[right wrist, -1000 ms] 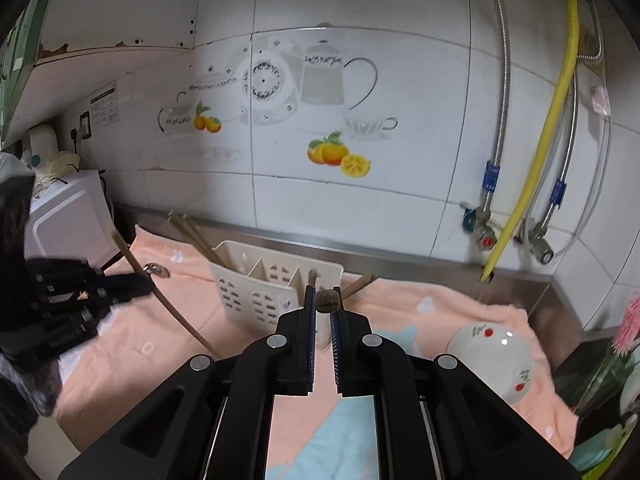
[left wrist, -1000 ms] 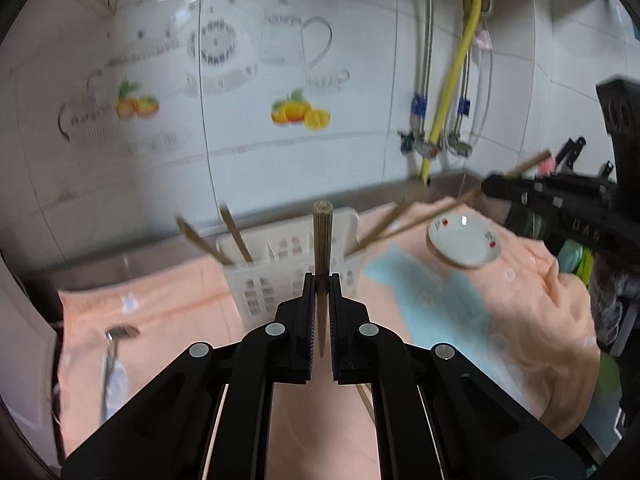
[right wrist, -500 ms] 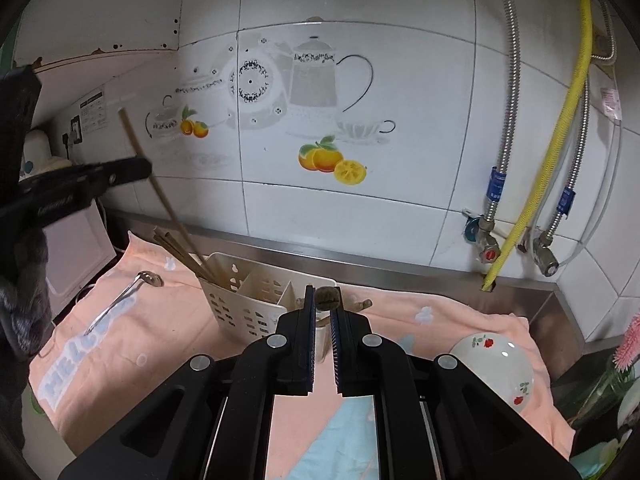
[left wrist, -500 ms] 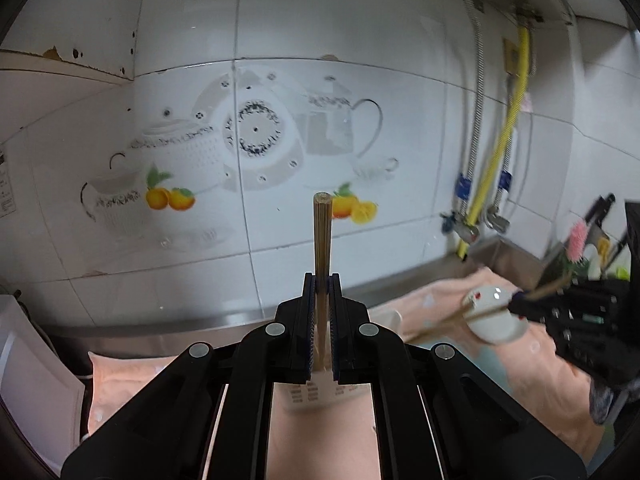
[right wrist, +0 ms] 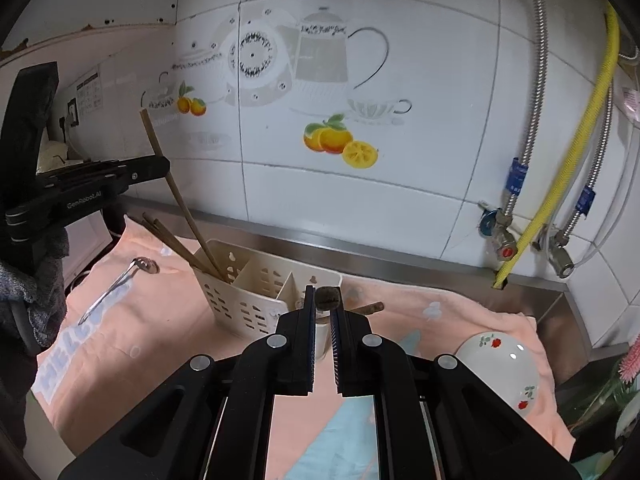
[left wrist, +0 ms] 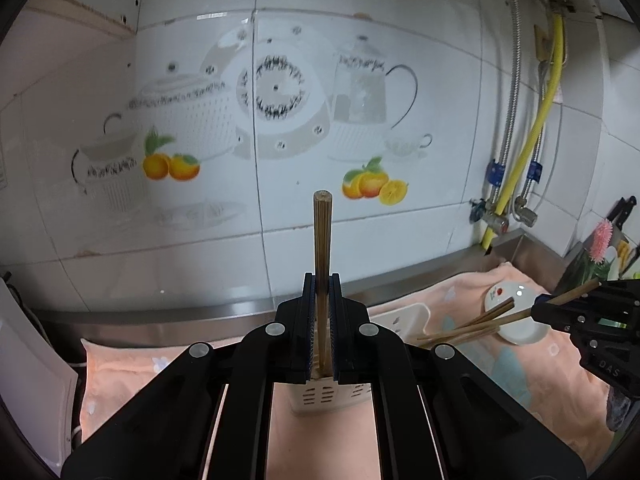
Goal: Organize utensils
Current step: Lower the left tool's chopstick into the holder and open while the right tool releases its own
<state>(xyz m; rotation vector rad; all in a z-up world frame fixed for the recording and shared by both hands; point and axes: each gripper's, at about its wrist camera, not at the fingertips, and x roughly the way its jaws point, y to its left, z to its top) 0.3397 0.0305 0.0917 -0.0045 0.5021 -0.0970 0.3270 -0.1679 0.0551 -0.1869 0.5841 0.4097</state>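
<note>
- While the left hand-held gripper (left wrist: 322,320) stands clamped on its chopstick (left wrist: 322,240), aim the lower tip into the caddy's (right wrist: 256,280) left compartment.
- The right hand-held gripper (right wrist: 323,316) is likewise clamped on a chopstick (right wrist: 328,298); keep it apart.

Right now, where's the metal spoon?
In the right wrist view, the metal spoon lies at the left on the peach towel, apart from the cream slotted plastic utensil caddy on its right.

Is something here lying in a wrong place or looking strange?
Yes. A metal spoon lies loose on the towel, left of the caddy, not inside. A chopstick lies flat behind the caddy too. Nothing looks spilled or broken.
</note>
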